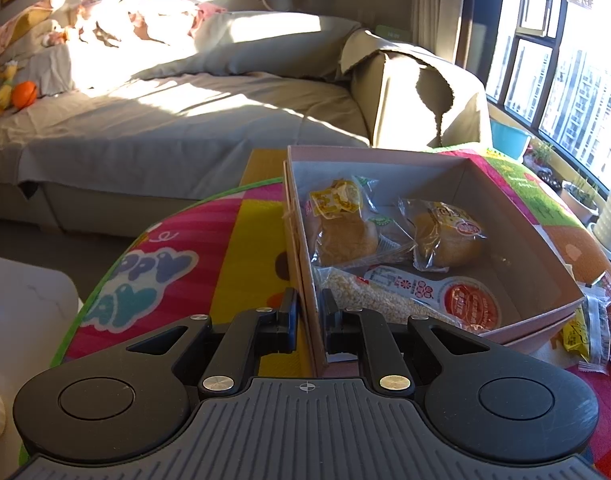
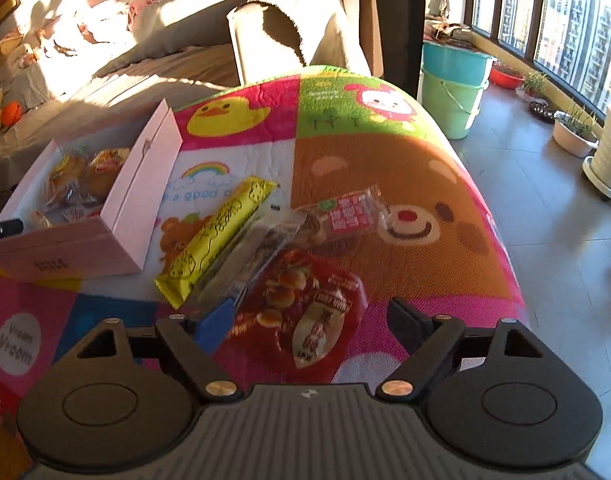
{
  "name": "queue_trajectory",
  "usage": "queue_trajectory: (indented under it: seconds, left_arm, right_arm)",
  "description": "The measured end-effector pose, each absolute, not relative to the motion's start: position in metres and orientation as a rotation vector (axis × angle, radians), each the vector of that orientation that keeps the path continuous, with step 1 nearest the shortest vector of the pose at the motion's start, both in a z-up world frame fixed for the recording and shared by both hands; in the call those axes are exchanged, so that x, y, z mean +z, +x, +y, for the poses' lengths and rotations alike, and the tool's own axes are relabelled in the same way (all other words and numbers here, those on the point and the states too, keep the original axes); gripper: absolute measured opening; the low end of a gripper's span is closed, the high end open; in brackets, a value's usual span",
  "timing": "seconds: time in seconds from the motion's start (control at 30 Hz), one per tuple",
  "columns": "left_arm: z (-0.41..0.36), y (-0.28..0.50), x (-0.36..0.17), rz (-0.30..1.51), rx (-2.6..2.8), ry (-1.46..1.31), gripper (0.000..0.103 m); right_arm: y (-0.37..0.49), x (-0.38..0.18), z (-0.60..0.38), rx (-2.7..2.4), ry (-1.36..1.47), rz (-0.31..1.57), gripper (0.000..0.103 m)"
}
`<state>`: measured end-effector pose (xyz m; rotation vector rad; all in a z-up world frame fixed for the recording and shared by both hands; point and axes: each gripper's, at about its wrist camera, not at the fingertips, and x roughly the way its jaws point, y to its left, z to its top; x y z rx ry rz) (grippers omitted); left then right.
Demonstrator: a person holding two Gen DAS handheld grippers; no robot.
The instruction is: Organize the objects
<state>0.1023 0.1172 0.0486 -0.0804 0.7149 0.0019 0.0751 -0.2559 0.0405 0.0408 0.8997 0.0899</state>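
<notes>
A pink cardboard box [image 1: 485, 200] lies open on the colourful mat, holding two wrapped buns [image 1: 345, 236], a rice-cake packet [image 1: 369, 300] and a red-lidded packet [image 1: 469, 304]. My left gripper [image 1: 309, 312] is shut on the box's near wall, one finger inside and one outside. In the right wrist view the box [image 2: 125, 200] sits at the left. Beside it lie a yellow bar [image 2: 217, 236], a clear-wrapped dark snack [image 2: 257, 252], a red-and-white wrapped snack [image 2: 345, 216] and a red snack packet [image 2: 301, 308]. My right gripper [image 2: 311, 314] stands open over the red packet, its pads not touching it.
The mat-covered table [image 2: 445, 240] drops off at its right and far edges. A grey sofa [image 1: 185, 112] stands behind it. Two buckets [image 2: 453, 80] and plant pots [image 2: 573, 136] stand on the tiled floor by the window. More wrapped snacks [image 1: 589, 332] lie right of the box.
</notes>
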Motion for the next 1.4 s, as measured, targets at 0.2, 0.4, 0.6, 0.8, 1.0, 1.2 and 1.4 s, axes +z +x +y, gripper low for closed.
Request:
queue_trajectory:
  seconds: [0.2,0.4,0.6,0.8,1.0,1.2,1.4]
  left_arm:
    - [0.118,0.103,0.048,0.715,-0.003,-0.083,0.014]
    - [0.118,0.103,0.047,0.715,-0.002,-0.083,0.014]
    - [0.118,0.103,0.047,0.715,-0.002,-0.083,0.014]
    - [0.118,0.103,0.047,0.714,-0.001,-0.084,0.014]
    - [0.118,0.103,0.046,0.714,0.000,-0.082,0.014]
    - [0.117,0.102,0.046,0.713,0.003,-0.081,0.014]
    - [0.116,0.102,0.046,0.713,0.001,-0.083,0.014]
  right_arm:
    - [0.063,0.030,-0.235,0.137,-0.105,0.908,0.086]
    - [0.059,0.035,-0.223,0.234,-0.075,0.914,0.089]
    - [0.043,0.052,-0.202,0.380,-0.105,0.839,0.096]
    - [0.078,0.057,-0.229,0.259,-0.144,0.789,0.101]
    - [0.124,0.036,-0.276,0.218,0.122,0.871,0.101]
    - [0.111,0.023,-0.281,0.250,0.201,0.919,0.101]
    - [0.074,0.028,-0.264,0.332,0.161,0.946,0.101]
